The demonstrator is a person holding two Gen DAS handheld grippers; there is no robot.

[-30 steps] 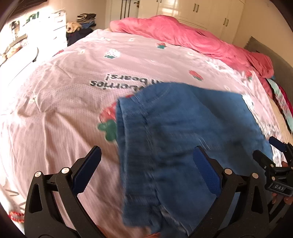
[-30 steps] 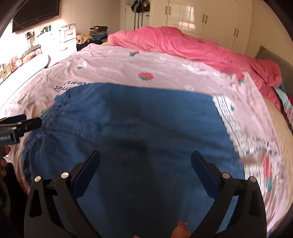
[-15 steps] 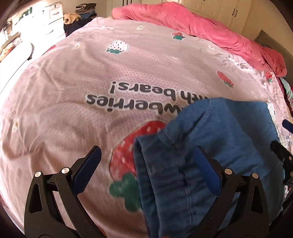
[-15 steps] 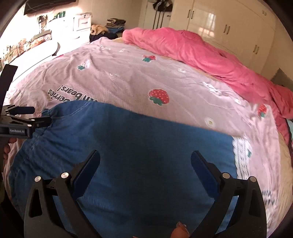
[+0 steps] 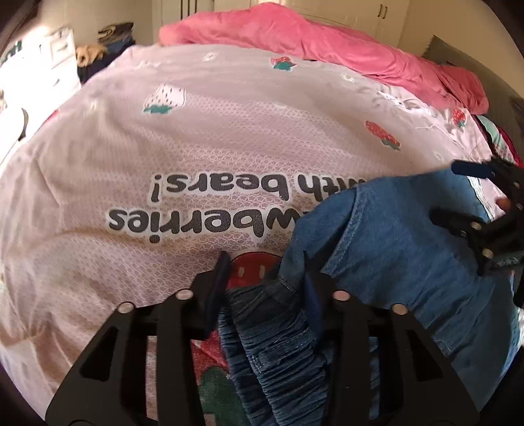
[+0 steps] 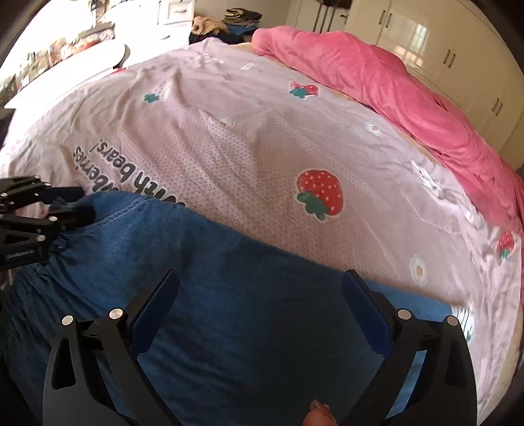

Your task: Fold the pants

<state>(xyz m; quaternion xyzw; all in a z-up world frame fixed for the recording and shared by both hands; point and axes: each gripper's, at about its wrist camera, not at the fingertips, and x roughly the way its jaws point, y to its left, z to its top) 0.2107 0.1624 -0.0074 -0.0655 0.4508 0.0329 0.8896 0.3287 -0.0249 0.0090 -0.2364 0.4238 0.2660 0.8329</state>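
Blue denim pants lie on the pink strawberry bedspread near its front edge. In the left wrist view my left gripper is shut on the gathered elastic waistband of the pants, cloth bunched between the fingers. It also shows in the right wrist view at the pants' left corner. My right gripper is open, jaws wide apart just above the flat middle of the pants. It shows in the left wrist view at the right edge.
A crumpled pink duvet lies along the far side of the bed. White wardrobes stand behind it. A white dresser and piled clothes stand at the far left. The bedspread beyond the pants is flat.
My left gripper has closed on the waistband; it was open before. Both grippers have come lower and closer to the pants, which now lie nearer the front edge.
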